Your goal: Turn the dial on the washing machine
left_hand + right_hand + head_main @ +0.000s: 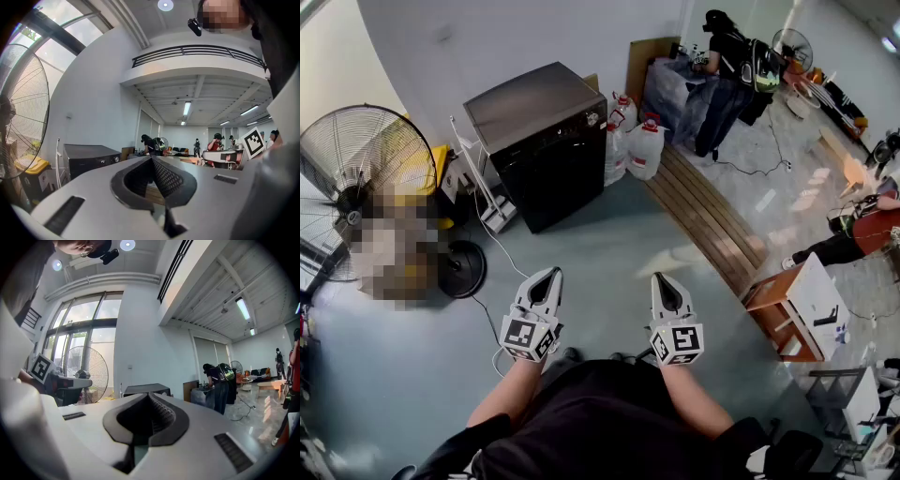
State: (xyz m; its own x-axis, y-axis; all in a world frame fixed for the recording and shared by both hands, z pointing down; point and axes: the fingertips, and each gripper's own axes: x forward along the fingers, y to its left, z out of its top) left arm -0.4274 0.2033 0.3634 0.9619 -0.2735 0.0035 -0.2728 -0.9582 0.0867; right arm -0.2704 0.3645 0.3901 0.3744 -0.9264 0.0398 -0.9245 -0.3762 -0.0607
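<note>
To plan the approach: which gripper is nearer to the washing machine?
Left. The left gripper is almost straight in front of the washing machine, far off; the right gripper is farther out to the right.

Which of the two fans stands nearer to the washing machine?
The big fan at the head view's left edge, close beside the washing machine. The small fan stands far off at the back right, past a person.

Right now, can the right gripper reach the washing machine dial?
Probably not: the right gripper sits well short of the washing machine, with floor between them. Nothing blocks the path to its dial; step closer first.
</note>
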